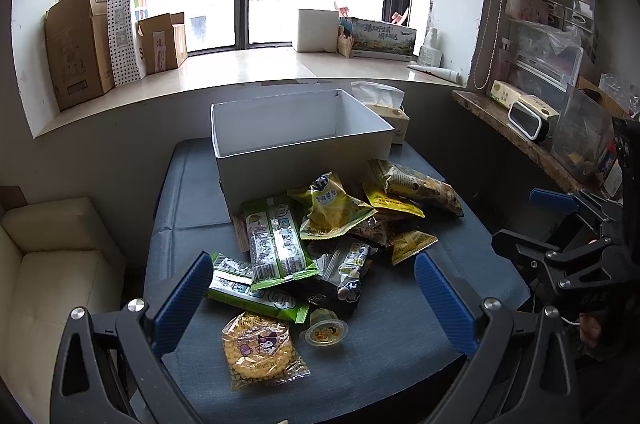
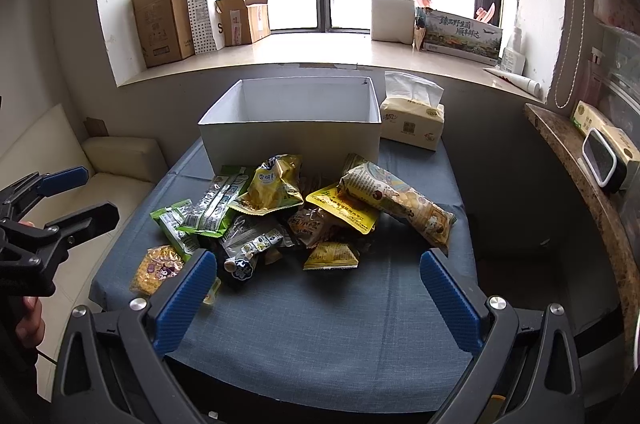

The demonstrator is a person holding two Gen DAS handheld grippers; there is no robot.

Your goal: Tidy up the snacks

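Note:
A heap of snack packets (image 1: 320, 236) (image 2: 288, 207) lies on the blue-covered table (image 1: 400, 344) (image 2: 320, 344), in front of an empty white box (image 1: 300, 139) (image 2: 292, 119). Among them are green packets (image 1: 276, 244), a yellow bag (image 1: 332, 207) (image 2: 276, 183), a long patterned bag (image 2: 396, 203), a round yellow cracker pack (image 1: 258, 350) (image 2: 158, 270) and a jelly cup (image 1: 324, 332). My left gripper (image 1: 314, 300) hangs open above the near side of the heap, holding nothing. My right gripper (image 2: 316, 296) is open over bare cloth near the front edge.
A tissue pack (image 2: 412, 119) stands right of the box. A cream sofa (image 1: 52, 264) is left of the table. A wooden shelf (image 2: 580, 175) with a small clock runs along the right. Cardboard boxes (image 2: 164, 19) and bags line the windowsill.

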